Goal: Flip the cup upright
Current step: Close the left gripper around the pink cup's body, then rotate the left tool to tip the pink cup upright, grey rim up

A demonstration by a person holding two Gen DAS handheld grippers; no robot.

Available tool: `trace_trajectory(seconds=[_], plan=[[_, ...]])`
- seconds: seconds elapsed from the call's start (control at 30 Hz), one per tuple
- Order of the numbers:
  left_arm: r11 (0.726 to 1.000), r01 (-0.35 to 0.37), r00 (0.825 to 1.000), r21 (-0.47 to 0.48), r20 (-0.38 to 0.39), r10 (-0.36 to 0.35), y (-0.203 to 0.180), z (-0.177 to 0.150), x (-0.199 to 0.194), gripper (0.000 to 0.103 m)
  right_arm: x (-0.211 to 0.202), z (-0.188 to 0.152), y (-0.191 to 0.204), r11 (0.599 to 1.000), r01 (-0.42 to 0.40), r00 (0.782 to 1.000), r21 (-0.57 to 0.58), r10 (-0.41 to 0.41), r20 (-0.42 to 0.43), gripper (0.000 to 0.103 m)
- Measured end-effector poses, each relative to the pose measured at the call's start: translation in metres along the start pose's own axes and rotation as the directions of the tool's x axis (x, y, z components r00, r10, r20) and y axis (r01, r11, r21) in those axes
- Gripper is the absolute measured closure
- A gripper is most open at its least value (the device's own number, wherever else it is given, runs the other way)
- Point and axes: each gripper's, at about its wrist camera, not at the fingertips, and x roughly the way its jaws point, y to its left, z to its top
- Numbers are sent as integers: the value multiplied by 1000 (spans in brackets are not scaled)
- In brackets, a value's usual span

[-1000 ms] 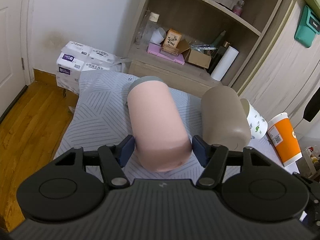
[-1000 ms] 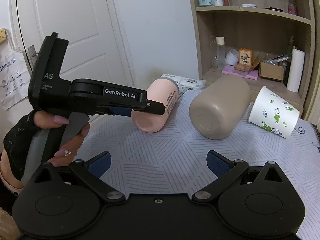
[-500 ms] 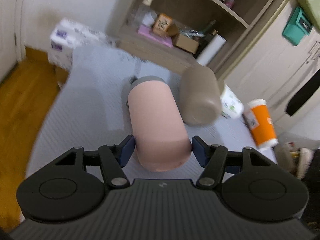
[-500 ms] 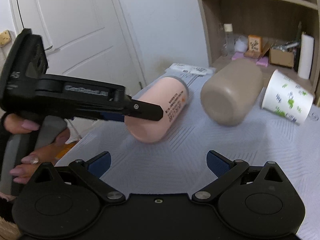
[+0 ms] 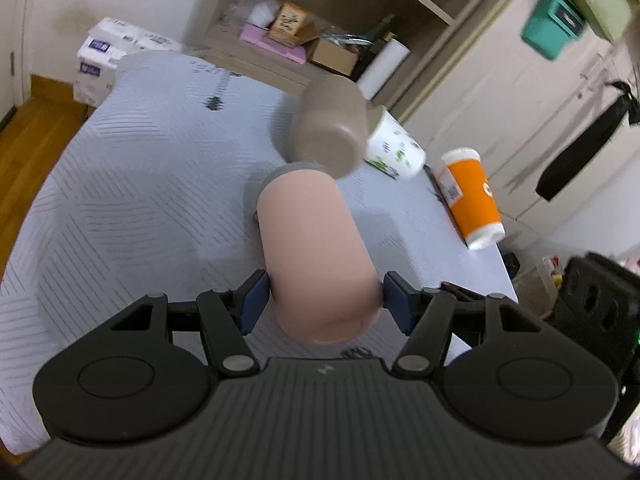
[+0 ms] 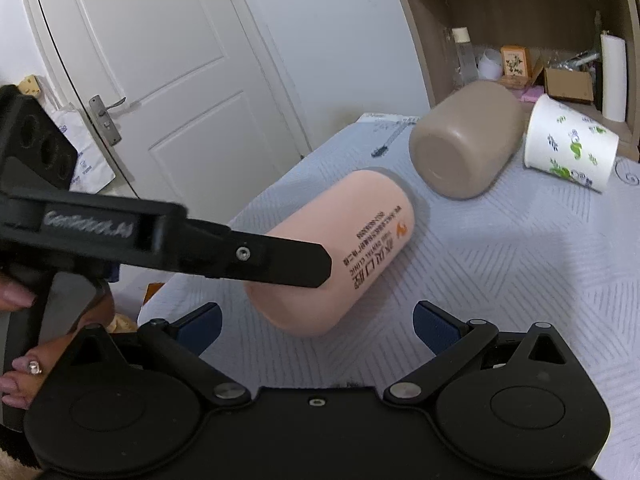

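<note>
My left gripper (image 5: 324, 300) is shut on a pink cup (image 5: 316, 252) near its closed base. The cup is tilted, base raised toward the camera and grey-rimmed mouth down near the grey patterned tablecloth (image 5: 120, 184). In the right wrist view the pink cup (image 6: 340, 252) hangs tilted above the cloth, with the left gripper's black finger across it. My right gripper (image 6: 316, 324) is open and empty, low in front of the cup.
A taupe cup (image 5: 332, 128) lies on its side behind the pink one, beside a white paper cup with green print (image 5: 396, 148) and an orange cup (image 5: 472, 200), both lying down. A shelf unit (image 5: 280, 40) stands behind the table. A white door (image 6: 140, 60) is at left.
My left gripper has lifted the pink cup's base end and tipped it more steeply, mouth toward the cloth. The right gripper has stayed open and shifted slightly.
</note>
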Motion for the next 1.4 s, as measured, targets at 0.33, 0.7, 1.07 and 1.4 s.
trace_trajectory(seconds=[0.33,0.7,1.07,1.4], plan=[[998,66,994,17,-86,-65,-36,-5,18,41,-21,-12,-11,999,36,999,-8,-36,13,5],[987,151,968,-50,-196,-158,-56,4,54,41,-39,-17,-37,990,136,990,-44,-137,-32,13],[992,126,976,29,-184,-118,-62,24,57,35,-55,-7,-63,996,81,994,24,-79,-77,11],[989,145,961,-38,-234,-150,-48,33,80,35,-39,3,-85,987,-4,986,159,30,-161,22]])
